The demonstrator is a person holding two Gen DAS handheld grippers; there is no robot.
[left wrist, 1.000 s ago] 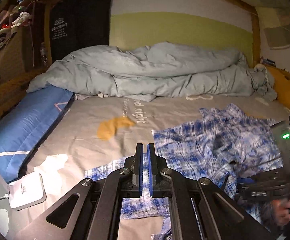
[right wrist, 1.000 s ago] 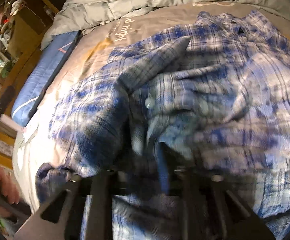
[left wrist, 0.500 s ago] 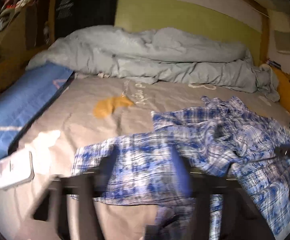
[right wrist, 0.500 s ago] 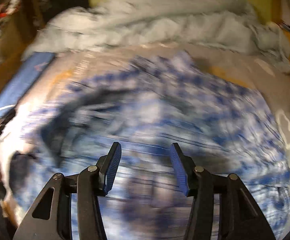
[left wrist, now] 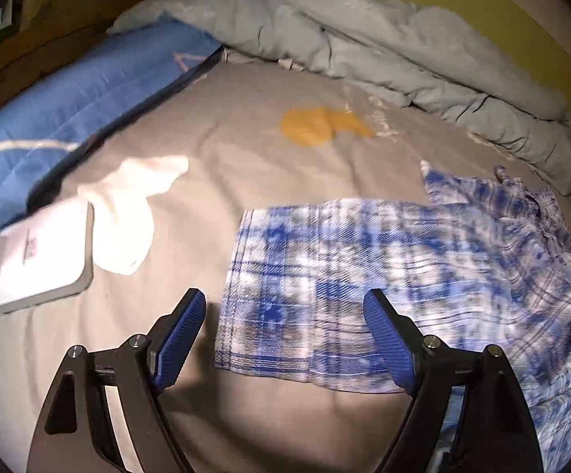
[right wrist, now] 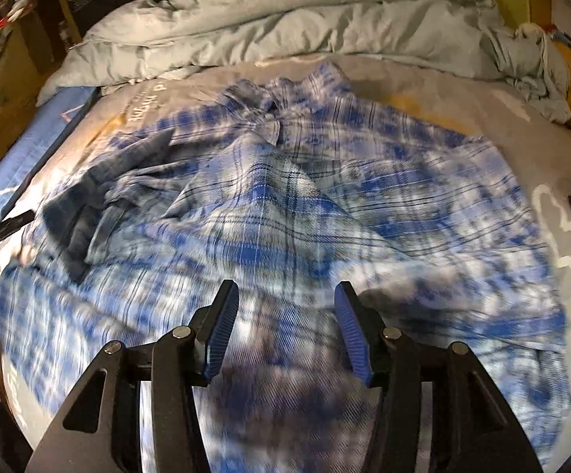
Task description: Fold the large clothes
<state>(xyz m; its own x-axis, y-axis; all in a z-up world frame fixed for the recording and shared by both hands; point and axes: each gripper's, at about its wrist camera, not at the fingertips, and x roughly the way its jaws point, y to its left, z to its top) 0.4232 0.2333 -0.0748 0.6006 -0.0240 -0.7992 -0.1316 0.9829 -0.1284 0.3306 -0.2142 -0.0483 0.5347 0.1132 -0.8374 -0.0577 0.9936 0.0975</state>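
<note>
A blue-and-white plaid flannel shirt [right wrist: 324,205] lies rumpled across the grey bed sheet [left wrist: 246,134], its collar toward the heaped grey duvet [right wrist: 285,27] at the far side and its body running back toward the person. In the left wrist view, a flat squared corner of the shirt lies between and just beyond the tips of the left gripper [left wrist: 285,323], whose jaws are opening with nothing pinched in them; the cloth's edge runs crosswise to the fingers, nearer the right-hand pad. The right gripper [right wrist: 285,323] hovers over the middle of the shirt, jaws parted and empty. The left hand therefore appears better placed to take an edge, while the right would likely have to reach sideways for a matching hem. A white sock [left wrist: 127,213] and a white flat box [left wrist: 41,260] lie well apart to the left.
</note>
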